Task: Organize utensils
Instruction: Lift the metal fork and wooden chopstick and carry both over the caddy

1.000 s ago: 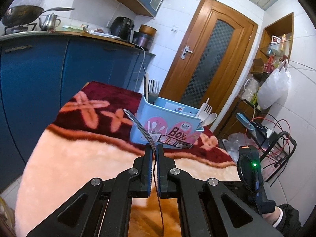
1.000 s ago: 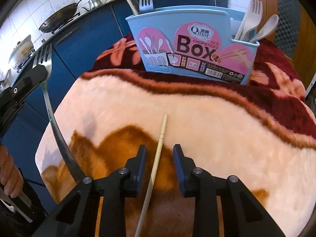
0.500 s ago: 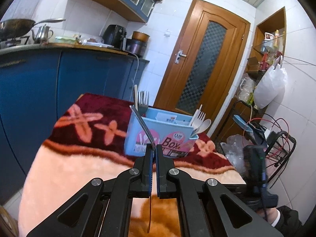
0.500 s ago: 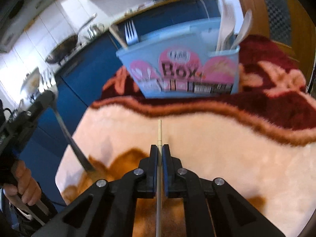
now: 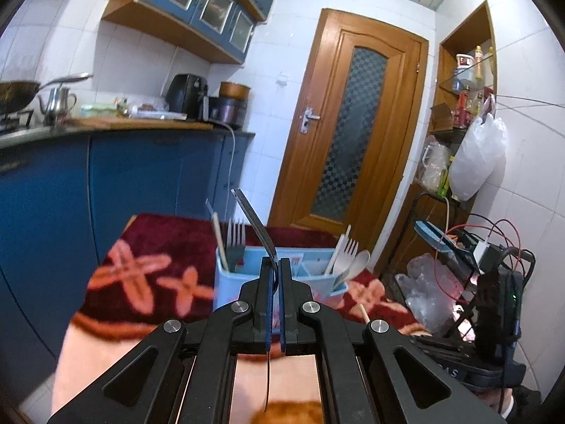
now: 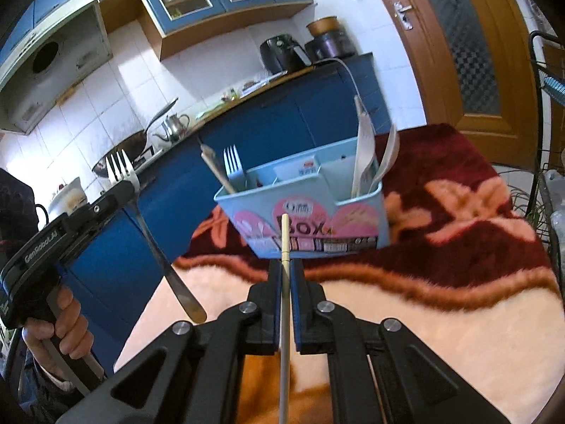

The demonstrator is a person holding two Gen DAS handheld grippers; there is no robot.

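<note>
A light blue utensil box [image 6: 303,208] [image 5: 233,282] stands on the dark red end of a plush blanket; a fork and a chopstick stick out of its left compartment, white plastic cutlery out of its right. My left gripper [image 5: 274,265] is shut on a metal fork [image 5: 252,219], seen edge-on, raised in front of the box. In the right wrist view that fork [image 6: 152,222] hangs at the left, tines up, held by the left gripper [image 6: 125,185]. My right gripper [image 6: 286,265] is shut on a pale wooden chopstick [image 6: 285,304], lifted off the blanket and pointing at the box.
The blanket [image 6: 441,304] covers the table. Blue kitchen cabinets [image 5: 106,176] with a wok and kettle run behind. A wooden door [image 5: 353,134] stands at the back. A wire rack [image 5: 459,258] with cables and bags is at the right.
The right gripper closed on the chopstick and lifted it off the blanket toward the box. The left gripper rose with the fork and moved closer to the box.
</note>
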